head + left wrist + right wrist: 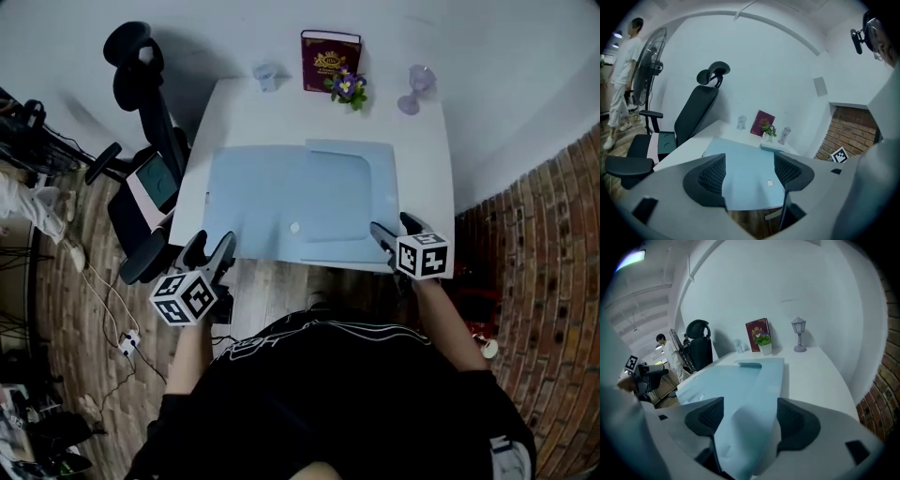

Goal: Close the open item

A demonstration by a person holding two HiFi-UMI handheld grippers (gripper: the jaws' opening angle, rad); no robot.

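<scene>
— Folder [300,202], where's it lying?
— 1, light blue, lying open & flat across the middle of the white table [424,159]. 1 white snap [294,227] is showing nr its front edge.
— Grippers?
— 2. Right gripper [394,231] is sitting at the folder's front right corner, jaws standing wide apart, blue sheet running btwn them, pads not pressing it. Left gripper [214,242] is hovering at the table's front left edge, jaws apart, nothing btwn.
— Other stuff?
— Standing along the back edge: 1 maroon book [330,61], 1 potted flower [348,87], 1 glass [266,75], 1 small lamp [415,90]. 1 office chair [161,127] is sitting left of the table.
</scene>
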